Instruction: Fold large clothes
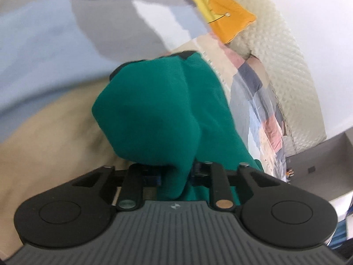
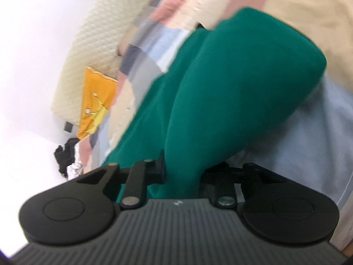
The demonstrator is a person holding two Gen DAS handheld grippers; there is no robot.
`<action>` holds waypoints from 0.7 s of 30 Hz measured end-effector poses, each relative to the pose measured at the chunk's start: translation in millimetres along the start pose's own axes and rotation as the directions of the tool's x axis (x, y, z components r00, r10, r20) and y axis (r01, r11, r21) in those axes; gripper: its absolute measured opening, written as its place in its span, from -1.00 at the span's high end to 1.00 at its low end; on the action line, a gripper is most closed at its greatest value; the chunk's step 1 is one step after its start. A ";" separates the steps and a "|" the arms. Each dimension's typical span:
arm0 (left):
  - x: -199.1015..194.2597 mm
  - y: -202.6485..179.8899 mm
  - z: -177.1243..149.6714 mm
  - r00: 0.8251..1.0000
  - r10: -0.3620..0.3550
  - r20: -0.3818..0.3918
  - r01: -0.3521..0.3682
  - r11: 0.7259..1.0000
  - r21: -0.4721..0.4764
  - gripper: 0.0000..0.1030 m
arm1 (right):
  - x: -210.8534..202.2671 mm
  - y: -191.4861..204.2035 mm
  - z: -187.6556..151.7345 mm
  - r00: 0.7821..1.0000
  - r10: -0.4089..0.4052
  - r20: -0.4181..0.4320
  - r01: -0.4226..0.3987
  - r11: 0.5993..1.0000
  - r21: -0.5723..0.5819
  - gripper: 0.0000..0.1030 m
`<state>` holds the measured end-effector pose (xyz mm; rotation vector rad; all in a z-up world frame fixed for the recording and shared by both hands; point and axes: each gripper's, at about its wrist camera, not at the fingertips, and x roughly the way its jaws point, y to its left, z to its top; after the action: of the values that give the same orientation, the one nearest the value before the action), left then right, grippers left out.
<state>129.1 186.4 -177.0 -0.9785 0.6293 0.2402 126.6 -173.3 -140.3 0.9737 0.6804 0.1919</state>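
Left gripper (image 1: pixel 176 174) clamped narrow on bunched fold of green garment (image 1: pixel 163 110); cloth fills gap between jaws, billows forward above patchwork bedspread (image 1: pixel 44 44). Right gripper (image 2: pixel 184 172) likewise pinching green garment (image 2: pixel 231 88), fabric rising away over bedspread (image 2: pixel 297 143). Beyond garment: orange pillow (image 1: pixel 225 19) against cream quilted headboard (image 1: pixel 286 66). Both views blurred.

I work in a home bedroom. A bed (image 1: pixel 55 44) with patchwork bedding, cream quilted headboard (image 1: pixel 286 66) and orange pillow (image 1: pixel 229 19) fills my view.
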 end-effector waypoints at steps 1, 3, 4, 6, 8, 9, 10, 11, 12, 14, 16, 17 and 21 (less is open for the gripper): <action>-5.6 -3.7 -0.4 1.000 0.000 0.015 0.000 1.000 0.028 0.63 | -4.0 2.1 2.4 1.000 0.011 0.006 -0.011 1.000 -0.008 0.53; -21.3 -9.7 -3.6 0.999 -0.001 0.048 -0.004 0.996 0.087 0.70 | -15.7 9.3 5.8 1.000 0.028 0.009 -0.028 0.999 -0.034 0.56; -28.9 -14.7 -5.0 0.998 0.000 0.067 -0.008 0.993 0.120 0.73 | -17.9 13.4 8.3 0.999 0.033 0.008 -0.033 0.999 -0.043 0.56; -45.7 -24.7 -5.0 0.995 -0.012 0.096 -0.003 0.987 0.158 0.77 | -28.7 22.9 11.2 0.999 0.039 0.001 -0.039 0.997 -0.068 0.58; -66.4 -32.4 -5.6 0.993 -0.034 0.114 0.012 0.982 0.187 0.80 | -45.0 31.5 13.5 0.999 0.051 0.005 -0.050 0.994 -0.094 0.58; -78.0 -37.6 -7.4 0.991 -0.042 0.127 0.015 0.978 0.206 0.81 | -44.6 37.0 18.0 0.998 0.057 0.007 -0.056 0.993 -0.100 0.59; -89.9 -43.2 -10.6 0.988 -0.046 0.146 0.010 0.971 0.239 0.81 | -51.4 39.6 18.6 0.998 0.060 0.005 -0.060 0.992 -0.107 0.59; -103.9 -47.3 -14.8 0.986 -0.048 0.159 0.005 0.966 0.260 0.82 | -58.8 41.9 19.0 0.998 0.060 -0.002 -0.059 0.992 -0.115 0.59; -115.2 -50.9 -18.4 0.984 -0.055 0.169 0.007 0.961 0.275 0.82 | -65.7 44.0 19.9 0.998 0.056 -0.010 -0.057 0.991 -0.119 0.59; -138.2 -57.1 -26.1 0.980 -0.072 0.183 0.014 0.955 0.296 0.82 | -83.5 46.2 22.8 0.998 0.052 -0.029 -0.056 0.991 -0.119 0.59; -163.9 -60.1 -35.9 0.975 -0.094 0.200 0.025 0.946 0.324 0.82 | -98.0 52.9 19.7 0.998 0.058 -0.036 -0.062 0.989 -0.134 0.59; -175.2 -61.5 -40.1 0.974 -0.100 0.205 0.027 0.943 0.332 0.82 | -104.4 55.9 18.1 0.998 0.059 -0.037 -0.064 0.987 -0.147 0.59; -222.9 -53.2 -61.5 0.970 -0.120 0.212 0.043 0.940 0.338 0.82 | -132.1 58.5 6.6 0.996 0.077 -0.040 -0.083 0.979 -0.186 0.59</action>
<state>-48.3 125.1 -31.7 -0.6382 0.3982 0.1632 36.2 -203.3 -31.5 0.8185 0.6411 0.3374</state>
